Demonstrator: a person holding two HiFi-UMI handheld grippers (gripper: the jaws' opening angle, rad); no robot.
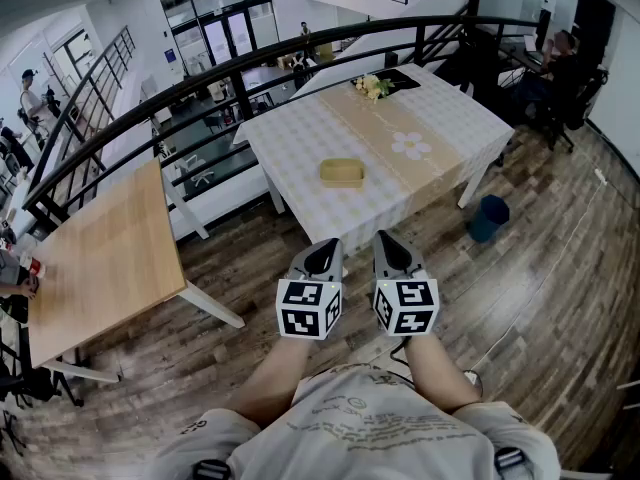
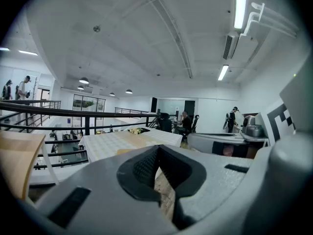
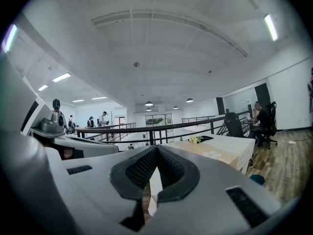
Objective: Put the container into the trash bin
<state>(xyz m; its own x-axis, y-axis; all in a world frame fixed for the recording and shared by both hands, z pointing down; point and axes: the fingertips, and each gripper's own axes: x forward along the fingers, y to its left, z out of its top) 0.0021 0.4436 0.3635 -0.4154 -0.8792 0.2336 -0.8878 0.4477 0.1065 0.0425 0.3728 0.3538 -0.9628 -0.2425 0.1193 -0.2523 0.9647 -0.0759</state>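
With the left gripper and right gripper pressed together and empty, the yellow container, well ahead on the checked table, may get shoved rather than pinched unless one spreads first, missing the blue trash bin ahead-right.

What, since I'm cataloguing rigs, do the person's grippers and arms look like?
Left gripper and right gripper: grey shells, black ribbed pads, each carrying a white cube with black square markers. The person wears a pale printed short-sleeved T-shirt.
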